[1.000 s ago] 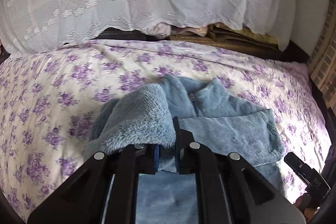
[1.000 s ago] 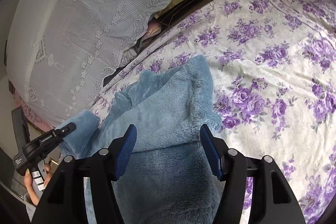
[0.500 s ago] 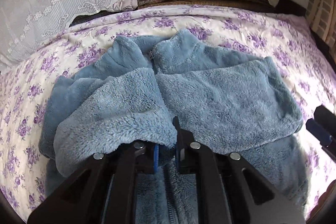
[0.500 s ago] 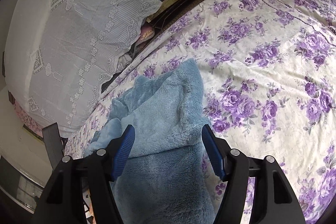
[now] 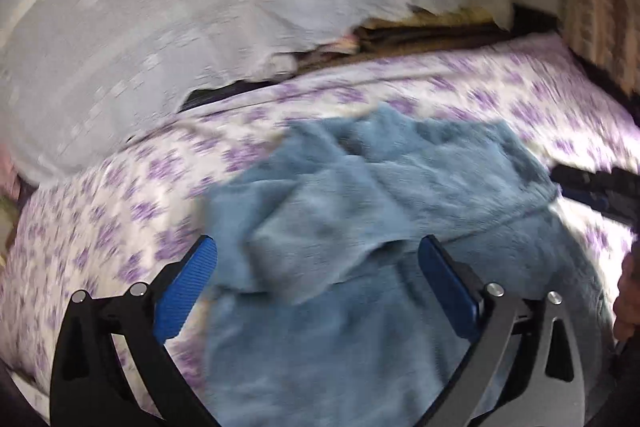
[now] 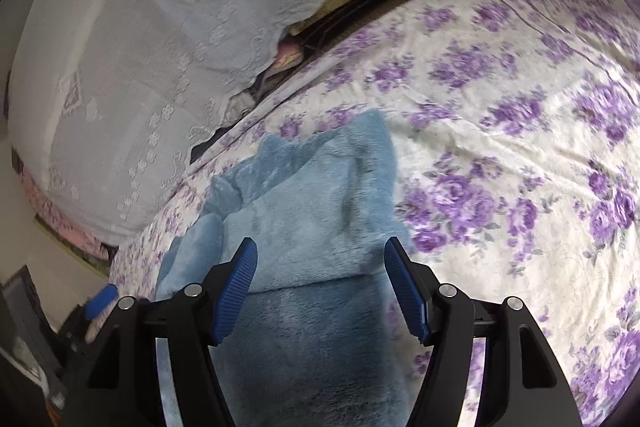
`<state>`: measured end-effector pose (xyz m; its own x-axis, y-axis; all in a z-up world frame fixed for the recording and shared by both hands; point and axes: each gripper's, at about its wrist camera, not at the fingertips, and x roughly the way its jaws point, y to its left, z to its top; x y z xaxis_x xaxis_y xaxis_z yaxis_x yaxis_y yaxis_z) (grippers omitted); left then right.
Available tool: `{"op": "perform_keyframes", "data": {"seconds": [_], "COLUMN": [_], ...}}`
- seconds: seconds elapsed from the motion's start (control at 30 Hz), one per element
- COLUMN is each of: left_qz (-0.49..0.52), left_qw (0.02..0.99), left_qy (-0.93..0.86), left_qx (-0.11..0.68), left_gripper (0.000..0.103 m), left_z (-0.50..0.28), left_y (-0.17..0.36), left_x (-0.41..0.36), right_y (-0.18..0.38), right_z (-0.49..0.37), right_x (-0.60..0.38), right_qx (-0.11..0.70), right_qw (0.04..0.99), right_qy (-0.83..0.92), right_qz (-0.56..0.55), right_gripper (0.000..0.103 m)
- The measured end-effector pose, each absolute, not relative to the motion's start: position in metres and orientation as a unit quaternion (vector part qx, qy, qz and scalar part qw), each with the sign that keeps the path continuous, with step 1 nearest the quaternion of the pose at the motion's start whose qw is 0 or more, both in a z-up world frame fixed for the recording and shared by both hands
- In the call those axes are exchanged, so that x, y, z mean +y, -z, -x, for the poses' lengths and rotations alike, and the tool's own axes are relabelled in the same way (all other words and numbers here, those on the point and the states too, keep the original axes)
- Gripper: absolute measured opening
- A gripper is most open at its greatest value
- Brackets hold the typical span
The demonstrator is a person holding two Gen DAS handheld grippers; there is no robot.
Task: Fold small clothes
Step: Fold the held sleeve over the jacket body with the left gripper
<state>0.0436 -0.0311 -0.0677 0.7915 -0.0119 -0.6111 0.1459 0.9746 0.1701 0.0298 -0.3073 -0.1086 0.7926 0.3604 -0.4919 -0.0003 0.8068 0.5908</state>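
Observation:
A small blue fleece jacket [image 5: 360,211] lies on the purple-flowered bedsheet [image 5: 120,211], both sleeves folded in over its front. My left gripper [image 5: 318,251] is open and empty, its blue pads on either side of the left sleeve's cuff, just above the cloth. The view is blurred by motion. In the right wrist view the jacket [image 6: 312,219] lies below my right gripper [image 6: 320,255], which is open and empty over the folded right sleeve. The right gripper also shows at the right edge of the left wrist view [image 5: 592,187].
A white lace cover [image 5: 200,7] drapes over a pile at the back of the bed; it shows in the right wrist view too [image 6: 140,47]. Folded cloths [image 5: 420,31] lie under its edge. The flowered sheet [image 6: 520,107] spreads wide to the right.
My left gripper was shut on the left sleeve; it laid the sleeve across the jacket's front, opened and let go. The right gripper stayed open, nearly still.

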Motion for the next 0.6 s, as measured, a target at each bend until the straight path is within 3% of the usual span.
{"op": "perform_keyframes", "data": {"seconds": [0.2,0.4,0.6], "left_qz": [0.037,0.052,0.095], "left_qw": [0.922,0.896,0.884], "left_qy": [-0.058,-0.083,-0.04], "left_qx": [0.381,0.432,0.456], "left_gripper": [0.098,0.098,0.099], "left_z": [-0.093,-0.133,-0.143], "left_y": [0.081,0.132,0.156], "left_x": [0.071,0.095,0.111], "right_y": [0.074,0.057,0.085], "right_z": [-0.014,-0.006,-0.012], "right_x": [-0.237,-0.12,-0.037], "right_qx": [0.287,0.269,0.253], "right_qw": [0.928,0.935,0.905], "right_qy": [-0.169,-0.216,-0.215], "right_qz": [-0.165,0.075,0.268], "right_gripper": [0.067,0.066,0.065]}}
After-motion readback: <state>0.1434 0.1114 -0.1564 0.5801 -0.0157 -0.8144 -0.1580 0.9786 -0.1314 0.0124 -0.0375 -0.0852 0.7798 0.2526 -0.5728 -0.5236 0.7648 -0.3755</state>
